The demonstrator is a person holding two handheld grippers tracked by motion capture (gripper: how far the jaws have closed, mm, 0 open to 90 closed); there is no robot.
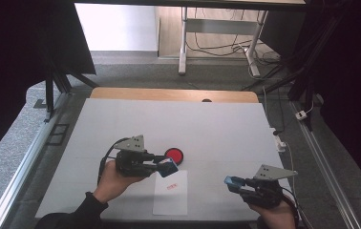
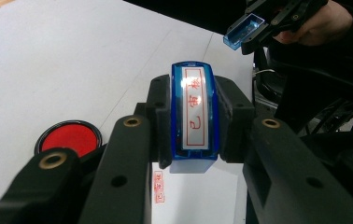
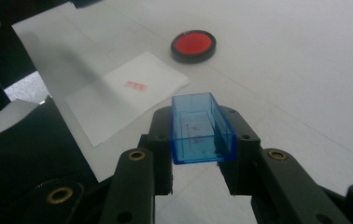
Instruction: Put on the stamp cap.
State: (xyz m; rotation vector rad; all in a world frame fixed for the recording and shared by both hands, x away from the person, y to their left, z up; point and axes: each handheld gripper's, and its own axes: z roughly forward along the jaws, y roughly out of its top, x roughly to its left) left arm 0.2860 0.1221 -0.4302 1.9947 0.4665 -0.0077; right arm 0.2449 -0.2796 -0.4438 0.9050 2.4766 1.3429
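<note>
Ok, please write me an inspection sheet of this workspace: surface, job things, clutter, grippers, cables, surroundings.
Surface: white table, wooden far edge.
Job's things: blue stamp; clear blue cap; red ink pad, open; white paper with one red imprint.
Clutter: nothing seen.
Grippers: left gripper shut on the stamp; right gripper shut on the cap.
Cables: black cable trails from the left gripper.
Surroundings: grey floor, desk legs, floor wires.

A blue stamp (image 2: pixel 194 116) with a white label printed in red characters inside a red frame is held between black jaws. A clear blue cap (image 3: pixel 202 128) is seen, empty and see-through. A red ink pad (image 3: pixel 194 45) is ringed in black. A small red imprint is borne by the white sheet of paper (image 3: pixel 123 98) on the white table (image 1: pixel 135 124).
</note>
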